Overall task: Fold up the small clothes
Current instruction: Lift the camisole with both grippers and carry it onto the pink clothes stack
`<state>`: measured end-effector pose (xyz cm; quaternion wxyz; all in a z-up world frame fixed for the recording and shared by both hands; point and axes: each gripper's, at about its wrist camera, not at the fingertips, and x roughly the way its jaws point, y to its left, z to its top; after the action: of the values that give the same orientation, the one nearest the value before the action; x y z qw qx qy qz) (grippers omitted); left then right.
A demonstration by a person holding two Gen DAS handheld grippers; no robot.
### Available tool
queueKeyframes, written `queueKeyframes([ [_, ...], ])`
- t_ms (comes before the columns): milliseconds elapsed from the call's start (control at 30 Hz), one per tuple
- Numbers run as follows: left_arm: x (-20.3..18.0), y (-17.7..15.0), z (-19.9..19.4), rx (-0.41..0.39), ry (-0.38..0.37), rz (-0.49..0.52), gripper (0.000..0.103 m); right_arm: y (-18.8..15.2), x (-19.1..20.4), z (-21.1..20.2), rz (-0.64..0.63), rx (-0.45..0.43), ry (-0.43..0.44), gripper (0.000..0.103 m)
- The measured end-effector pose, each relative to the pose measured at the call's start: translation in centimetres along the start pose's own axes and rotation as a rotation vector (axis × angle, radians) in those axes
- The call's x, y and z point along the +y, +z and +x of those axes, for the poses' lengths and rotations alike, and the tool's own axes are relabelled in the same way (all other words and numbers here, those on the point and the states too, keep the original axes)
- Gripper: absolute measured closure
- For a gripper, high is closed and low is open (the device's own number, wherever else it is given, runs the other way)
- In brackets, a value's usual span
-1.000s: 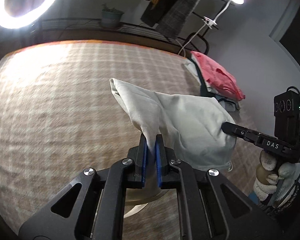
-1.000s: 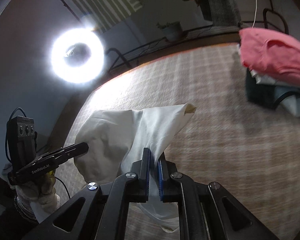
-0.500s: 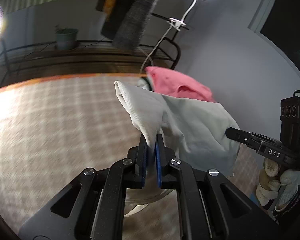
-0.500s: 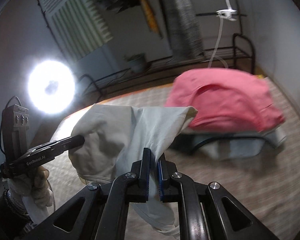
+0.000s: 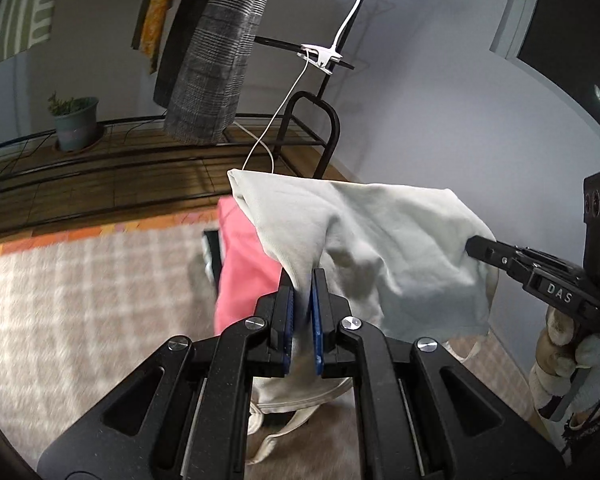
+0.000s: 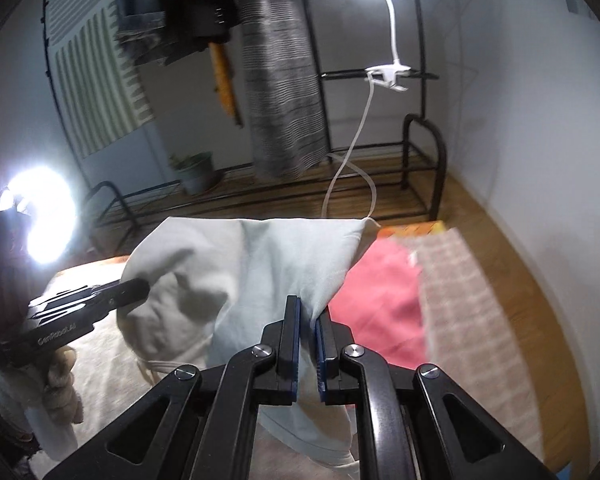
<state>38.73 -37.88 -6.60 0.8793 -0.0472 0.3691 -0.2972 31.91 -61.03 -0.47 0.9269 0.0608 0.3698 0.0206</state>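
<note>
Grippers (image 5: pixel 302 280) (image 6: pixel 307 312) masking pale garment (image 5: pixel 380 236) corners

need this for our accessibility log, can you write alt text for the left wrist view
The left gripper pinches a pale grey-white cotton garment held up in the air, while the right gripper clamps its far edge. A folded pink garment lies behind on a beige checked rug.

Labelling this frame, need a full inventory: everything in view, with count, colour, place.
pale garment: 1, off-white, held up between both grippers
pink garment: 1, pink, on the rug behind it
rug: 1, beige check, floor
rack: 1, black metal, by wall
checked cloth: 1, grey, hanging from rack
plant pot: 1, grey-green, low shelf
clip lamp: 1, white, on rack
ring light: 1, lit, left
left gripper: shut on pale garment
right gripper: shut on pale garment
</note>
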Motion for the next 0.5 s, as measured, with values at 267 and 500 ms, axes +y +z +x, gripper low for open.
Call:
queueKeyframes([
  [267,-1.1,0.6,4.7,0.011,0.070,0.048,0.097,1.5,-3.1,4.8,0.005,0.035,-0.084,0.099],
  [500,-0.6,-0.3,5.7,0.078,0.177,0.049,0.097,0.6,-3.9,7.3,0.021,0.090,-0.171,0.095],
])
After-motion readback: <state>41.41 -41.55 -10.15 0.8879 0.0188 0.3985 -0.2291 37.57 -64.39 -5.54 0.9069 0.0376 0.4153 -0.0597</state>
